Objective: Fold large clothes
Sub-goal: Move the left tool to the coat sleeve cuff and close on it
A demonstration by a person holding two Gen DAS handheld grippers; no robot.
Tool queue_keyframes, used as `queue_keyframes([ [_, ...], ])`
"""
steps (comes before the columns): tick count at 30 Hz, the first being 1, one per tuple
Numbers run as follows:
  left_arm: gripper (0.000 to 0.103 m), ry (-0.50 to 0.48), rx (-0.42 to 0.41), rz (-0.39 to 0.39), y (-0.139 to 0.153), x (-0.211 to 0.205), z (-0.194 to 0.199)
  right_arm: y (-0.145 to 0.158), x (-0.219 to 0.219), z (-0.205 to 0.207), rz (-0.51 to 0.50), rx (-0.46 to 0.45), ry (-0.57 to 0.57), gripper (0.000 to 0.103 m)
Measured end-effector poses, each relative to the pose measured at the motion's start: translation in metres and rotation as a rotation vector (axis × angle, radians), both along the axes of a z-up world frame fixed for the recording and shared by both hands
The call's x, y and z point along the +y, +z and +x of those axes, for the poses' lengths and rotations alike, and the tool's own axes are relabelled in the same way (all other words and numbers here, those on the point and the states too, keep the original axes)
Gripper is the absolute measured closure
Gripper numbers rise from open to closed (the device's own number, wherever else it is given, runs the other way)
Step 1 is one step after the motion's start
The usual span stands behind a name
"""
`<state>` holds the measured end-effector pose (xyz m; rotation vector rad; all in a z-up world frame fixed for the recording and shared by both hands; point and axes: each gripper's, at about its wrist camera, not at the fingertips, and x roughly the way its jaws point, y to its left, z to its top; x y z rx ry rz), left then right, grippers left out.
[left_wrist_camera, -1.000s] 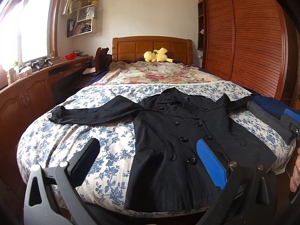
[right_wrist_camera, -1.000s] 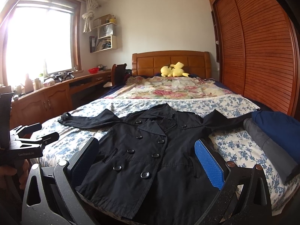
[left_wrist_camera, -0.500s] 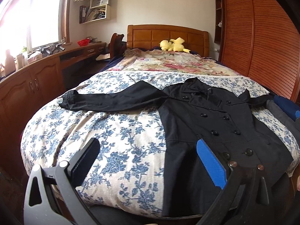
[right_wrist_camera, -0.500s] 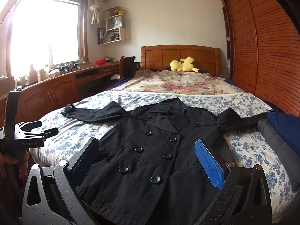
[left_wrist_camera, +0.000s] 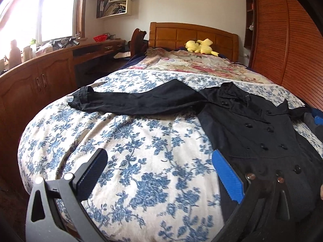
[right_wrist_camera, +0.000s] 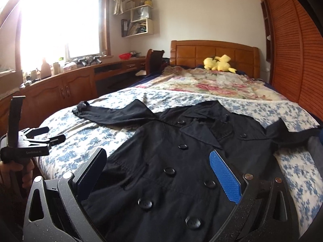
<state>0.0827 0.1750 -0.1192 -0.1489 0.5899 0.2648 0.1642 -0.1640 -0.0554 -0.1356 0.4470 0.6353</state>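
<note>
On a bed [left_wrist_camera: 141, 141] with a blue floral cover, a soft, limp black coat [right_wrist_camera: 181, 161] was laid flat, best taken at its sleeve cuff [left_wrist_camera: 80, 98], while the left gripper [left_wrist_camera: 159, 177] and right gripper [right_wrist_camera: 157, 177] were held wide open, empty.

Both my wrist cameras looked low from the bed's [left_wrist_camera: 141, 141] foot toward twelve o'clock, sharing the coat [right_wrist_camera: 171, 161] and headboard [left_wrist_camera: 191, 34].

Your coat [right_wrist_camera: 167, 161] loses its hem behind the right gripper [right_wrist_camera: 157, 173] and the frame's bottom edge. Its far sleeve [right_wrist_camera: 292, 133] runs off the right edge. The window [right_wrist_camera: 60, 24] is blown out white.
</note>
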Motion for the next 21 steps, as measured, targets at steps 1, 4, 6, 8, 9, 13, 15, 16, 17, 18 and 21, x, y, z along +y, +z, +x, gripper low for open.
queue_keyframes([
  [1,0.0,0.001,0.008,-0.006,-0.004,0.004,0.003,-0.001,0.006,0.006,-0.005,-0.005,0.009,0.0],
  [4,0.0,0.011,0.042,-0.017,-0.017,0.021,0.016,-0.002,0.025,0.029,-0.02,-0.022,0.036,0.0],
  [6,0.0,0.013,0.064,-0.023,-0.021,0.029,0.024,-0.005,0.035,0.043,-0.025,-0.02,0.044,0.0],
  [8,0.0,-0.004,0.083,-0.048,-0.025,0.039,0.033,-0.009,0.042,0.059,-0.007,0.017,0.054,0.0],
  [9,0.0,-0.011,0.094,-0.058,-0.027,0.043,0.038,-0.012,0.045,0.064,0.0,0.03,0.056,0.0],
  [13,0.0,-0.017,0.117,-0.073,-0.027,0.059,0.057,-0.023,0.059,0.081,-0.032,0.045,0.047,0.0],
  [15,0.0,-0.022,0.125,-0.076,-0.026,0.067,0.068,-0.03,0.065,0.086,-0.061,0.035,0.041,0.0],
  [16,0.0,-0.021,0.129,-0.081,-0.026,0.073,0.075,-0.035,0.068,0.088,-0.075,0.034,0.038,0.0],
  [17,0.001,-0.017,0.135,-0.09,-0.027,0.079,0.081,-0.039,0.069,0.091,-0.082,0.036,0.035,0.0],
  [18,0.003,-0.011,0.136,-0.1,-0.027,0.085,0.087,-0.044,0.07,0.093,-0.087,0.041,0.035,0.0],
  [21,0.005,0.007,0.139,-0.114,-0.029,0.1,0.105,-0.055,0.072,0.098,-0.093,0.064,0.038,0.0],
])
